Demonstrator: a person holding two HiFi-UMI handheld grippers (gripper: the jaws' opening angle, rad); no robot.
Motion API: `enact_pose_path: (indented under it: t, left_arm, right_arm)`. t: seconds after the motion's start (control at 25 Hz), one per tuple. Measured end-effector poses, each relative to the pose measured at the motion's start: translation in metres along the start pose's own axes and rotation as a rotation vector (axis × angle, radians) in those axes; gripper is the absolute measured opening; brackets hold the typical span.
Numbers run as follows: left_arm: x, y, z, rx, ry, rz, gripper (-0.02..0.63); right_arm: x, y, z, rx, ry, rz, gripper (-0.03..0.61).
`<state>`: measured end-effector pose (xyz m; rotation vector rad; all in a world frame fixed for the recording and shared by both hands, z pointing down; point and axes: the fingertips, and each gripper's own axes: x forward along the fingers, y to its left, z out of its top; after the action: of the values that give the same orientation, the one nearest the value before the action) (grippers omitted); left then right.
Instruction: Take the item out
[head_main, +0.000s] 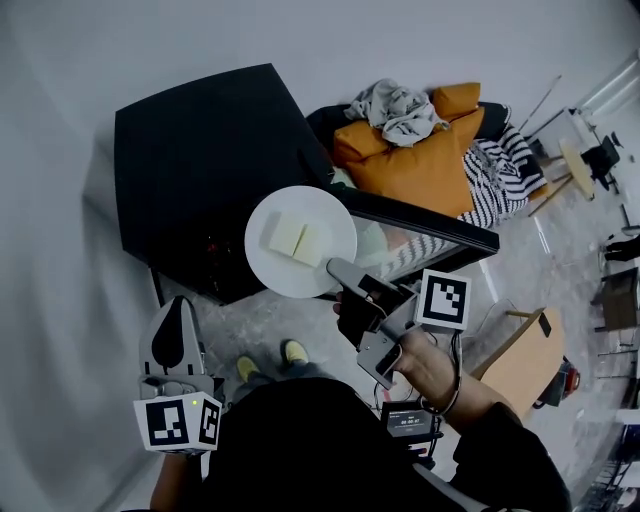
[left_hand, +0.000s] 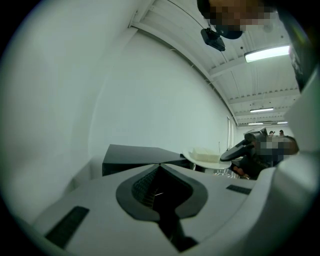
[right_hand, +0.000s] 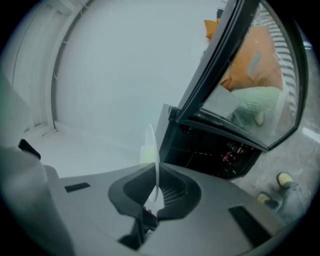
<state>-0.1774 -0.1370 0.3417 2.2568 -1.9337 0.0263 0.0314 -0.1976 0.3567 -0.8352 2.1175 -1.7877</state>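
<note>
Plate (head_main: 290, 282), clamped in right gripper (head_main: 335, 268) jaws, was held outside the open black oven (head_main: 200, 160); left gripper (head_main: 178, 312) jaws closed, empty; set-down remained

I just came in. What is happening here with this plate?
A person holds a gripper in each hand. The right gripper is shut on the rim of a white plate carrying two pale slabs. It holds the plate in the air, outside a black box whose glass door stands open. The left gripper is shut and empty, off to the side.
</note>
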Motion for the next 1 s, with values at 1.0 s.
enact_pose_path:
  t: [1.0]
  left_arm:
    - [0.0009,-0.0046,0.0064,-0.008,0.01,0.013,0.009]
  right_arm:
    - [0.0011,-0.0002,-0.0019,0.022,0.01,0.005,0.017]
